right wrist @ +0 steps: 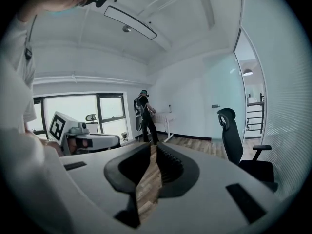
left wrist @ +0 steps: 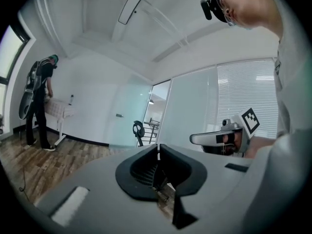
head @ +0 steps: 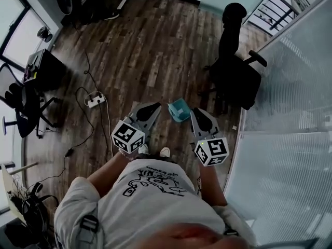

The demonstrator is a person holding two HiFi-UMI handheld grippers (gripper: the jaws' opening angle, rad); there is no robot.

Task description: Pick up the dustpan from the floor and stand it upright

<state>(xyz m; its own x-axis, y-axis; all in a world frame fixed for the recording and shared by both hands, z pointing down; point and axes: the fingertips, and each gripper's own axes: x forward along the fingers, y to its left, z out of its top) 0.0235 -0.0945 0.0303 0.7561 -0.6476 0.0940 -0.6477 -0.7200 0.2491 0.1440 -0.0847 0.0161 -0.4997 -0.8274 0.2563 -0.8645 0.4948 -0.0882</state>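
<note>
The left gripper has its jaws clenched together on nothing, while the right gripper shows a narrow, empty gap. In the head view, the teal dustpan sits on the wood floor between both grippers' tips, touching neither.

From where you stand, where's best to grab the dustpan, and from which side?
Probably the dustpan's top rim, coming straight down with the jaws astride one thin wall. In the head view its hollow seems to face up toward the camera, so the rim edge is exposed. No handle can be made out from here.
</note>
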